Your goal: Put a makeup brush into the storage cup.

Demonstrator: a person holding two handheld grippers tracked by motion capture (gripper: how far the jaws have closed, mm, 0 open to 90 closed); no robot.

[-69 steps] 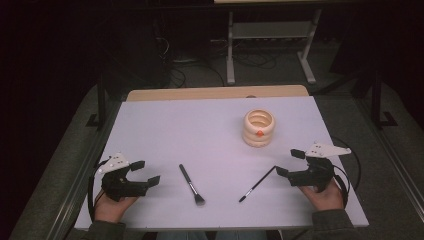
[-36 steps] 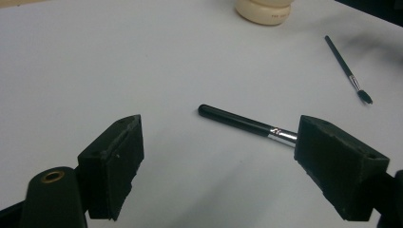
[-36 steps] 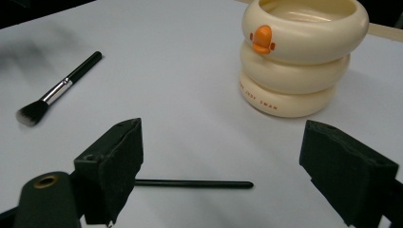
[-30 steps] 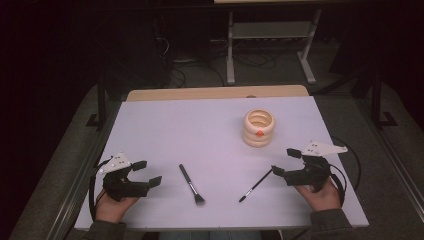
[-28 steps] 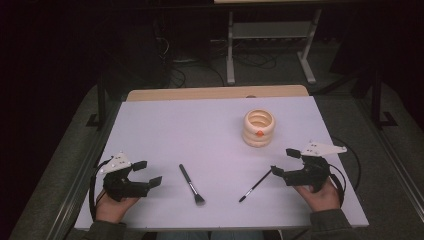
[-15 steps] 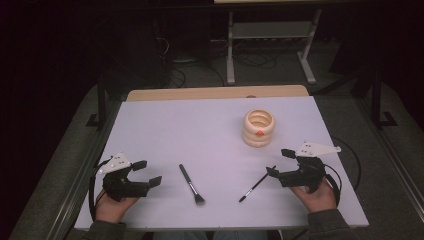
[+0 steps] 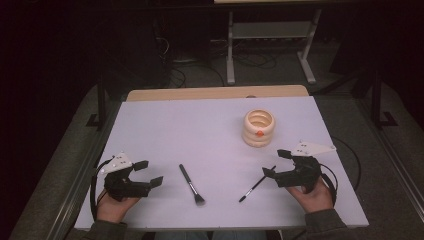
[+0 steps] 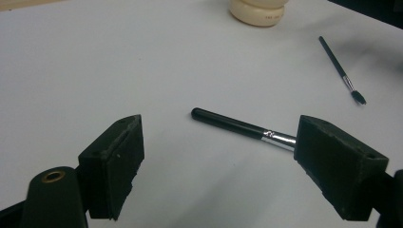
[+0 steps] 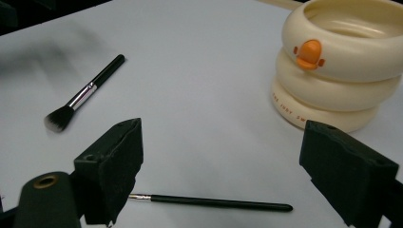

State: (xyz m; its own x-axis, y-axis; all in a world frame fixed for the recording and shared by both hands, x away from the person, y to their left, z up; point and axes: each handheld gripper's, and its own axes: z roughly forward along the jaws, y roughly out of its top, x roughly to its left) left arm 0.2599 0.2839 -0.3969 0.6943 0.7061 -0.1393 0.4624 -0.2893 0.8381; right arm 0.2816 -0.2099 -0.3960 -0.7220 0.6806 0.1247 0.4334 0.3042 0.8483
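Black and slim, the thin brush point(image 9: 211, 203) lies flat on the table point(image 7: 200, 130) just under my right gripper point(image 7: 276, 163), whose jaws stand wide apart over its handle. It looks light and stiff (likely to roll), so I'd pinch mid-handle. My left gripper point(image 7: 150, 172) gapes too, near the fluffy brush point(image 7: 191, 185). Beyond stands the cream ringed pot point(image 7: 259, 128).

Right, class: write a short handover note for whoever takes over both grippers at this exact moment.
Left gripper: open, holding nothing, beside the thick brush.
Right gripper: open, holding nothing, at the handle end of the thin brush.
Both brushes lie flat on the table; the cream ringed holder stands upright beyond them.
Done: nothing gripped.
Left: probably grasp each brush and put it in the holder.
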